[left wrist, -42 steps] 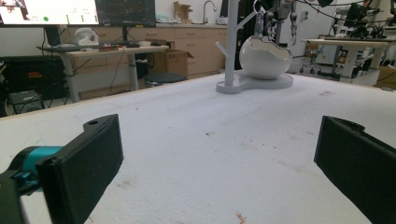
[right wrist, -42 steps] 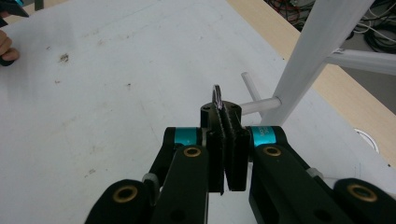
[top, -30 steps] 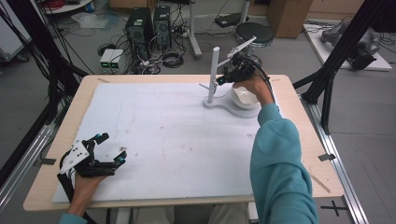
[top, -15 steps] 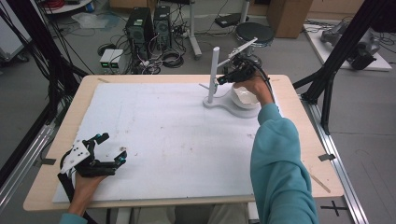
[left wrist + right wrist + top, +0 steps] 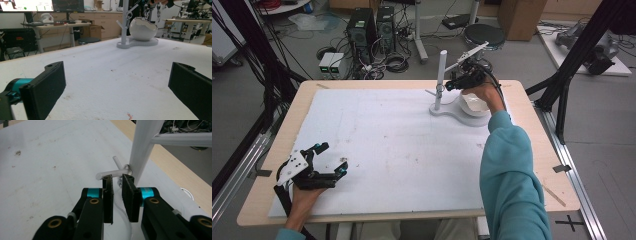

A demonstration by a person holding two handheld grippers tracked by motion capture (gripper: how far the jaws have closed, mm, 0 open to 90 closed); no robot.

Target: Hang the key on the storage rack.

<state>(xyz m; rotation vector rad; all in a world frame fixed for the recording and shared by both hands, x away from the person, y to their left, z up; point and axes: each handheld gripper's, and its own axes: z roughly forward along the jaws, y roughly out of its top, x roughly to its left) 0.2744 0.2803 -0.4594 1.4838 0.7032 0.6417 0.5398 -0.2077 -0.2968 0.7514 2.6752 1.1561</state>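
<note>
Left gripper (image 5: 332, 160) rests at the near-left corner of the white foam-covered table (image 5: 387, 145), jaws spread wide, nothing between them. Right gripper (image 5: 117, 181) sits at the white upright post stand (image 5: 441, 75), far right side, jaws narrowed to a slim gap just beside a short peg (image 5: 112, 173); grip cannot be told. White glossy bowl (image 5: 143, 28) sits on the stand's base.

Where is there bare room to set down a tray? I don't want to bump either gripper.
The white mat is bare between the left gripper at the near left corner and the white stand at the far right. It is crowded around the stand's base, the bowl and the right gripper.
</note>
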